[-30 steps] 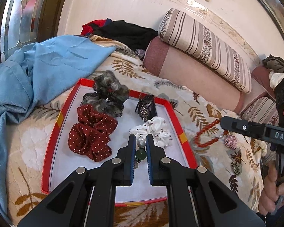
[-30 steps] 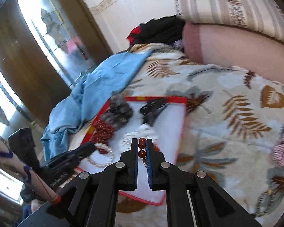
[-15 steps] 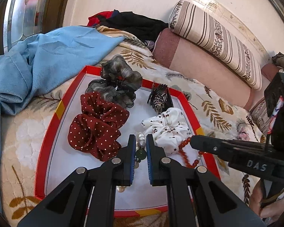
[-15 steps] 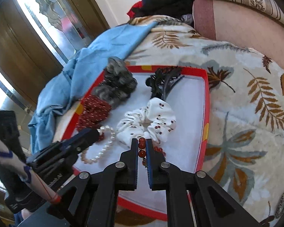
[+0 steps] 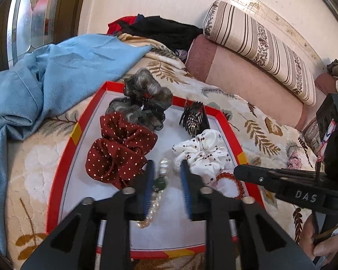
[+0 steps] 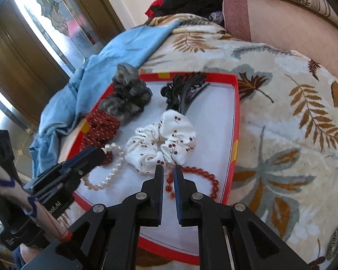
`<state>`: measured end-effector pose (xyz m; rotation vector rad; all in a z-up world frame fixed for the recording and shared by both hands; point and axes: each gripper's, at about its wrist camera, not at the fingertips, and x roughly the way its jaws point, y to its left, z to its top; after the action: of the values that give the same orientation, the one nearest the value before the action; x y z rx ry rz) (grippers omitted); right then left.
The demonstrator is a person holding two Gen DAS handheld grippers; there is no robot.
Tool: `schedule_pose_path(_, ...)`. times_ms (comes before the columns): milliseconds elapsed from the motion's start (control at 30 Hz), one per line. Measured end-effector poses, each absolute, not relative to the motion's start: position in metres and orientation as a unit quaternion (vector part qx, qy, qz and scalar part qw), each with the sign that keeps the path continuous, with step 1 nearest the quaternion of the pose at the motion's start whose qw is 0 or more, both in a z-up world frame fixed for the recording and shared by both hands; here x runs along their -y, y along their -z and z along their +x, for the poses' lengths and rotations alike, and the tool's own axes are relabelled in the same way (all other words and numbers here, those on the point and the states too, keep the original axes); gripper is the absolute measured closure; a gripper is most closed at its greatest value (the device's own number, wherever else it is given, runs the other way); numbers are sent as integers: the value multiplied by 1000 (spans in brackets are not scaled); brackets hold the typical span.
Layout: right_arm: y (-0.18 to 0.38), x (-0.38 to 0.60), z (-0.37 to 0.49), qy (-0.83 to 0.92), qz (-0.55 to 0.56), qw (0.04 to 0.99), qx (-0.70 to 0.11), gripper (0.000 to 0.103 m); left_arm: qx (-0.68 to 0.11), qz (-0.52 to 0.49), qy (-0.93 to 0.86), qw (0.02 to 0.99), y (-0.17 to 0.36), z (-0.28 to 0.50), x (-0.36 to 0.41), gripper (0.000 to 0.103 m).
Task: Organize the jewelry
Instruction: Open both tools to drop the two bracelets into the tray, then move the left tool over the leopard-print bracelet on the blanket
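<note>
both bracelets now lie in the tray (image 5: 233,132); left gripper (image 5: 166,171) opening, right gripper (image 6: 168,172) pinching red bracelet (image 6: 205,175).

Bright window daylight; fisheye-warped edges

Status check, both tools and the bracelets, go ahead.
Left tool opening over pearl bracelet in red tray. Right tool shut on red bead bracelet. White scrunchie close ahead.
</note>
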<state>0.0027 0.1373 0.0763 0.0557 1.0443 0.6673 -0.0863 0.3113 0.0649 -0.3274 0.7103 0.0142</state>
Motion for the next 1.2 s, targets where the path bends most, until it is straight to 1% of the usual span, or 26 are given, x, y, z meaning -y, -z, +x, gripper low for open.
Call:
schedule_pose_path(233,-102,-120,-10,-312,41,827,-466,91,-327,-154,-1,932,-90,-100,-300,74)
schedule_pose_path(333,-108,-106,-19,-304,48,835,-456,85,-315,-147,6,937,-102,-108,-286,68)
schedule_pose_path(567,-119,-55,-49,-281,76,854,-431,85,-300,-115,25,947,-124,-126,-232,56)
schedule_pose_path(833,-118,19,-86,-240,99,872,-415,84,-302,-62,62,949,-135,-142,-162,54)
schedule_pose_path(900,-117,37,-92,-230,110,874,-413,83,-302,-45,69,950,-137,-146,-143,54)
schedule_pose_path(967,-116,58,-99,-219,124,876,-411,79,-303,-30,77,949,-138,-149,-126,53)
schedule_pose_path(1200,-110,117,-115,-186,164,882,-401,78,-301,25,98,948,-143,-160,-75,51)
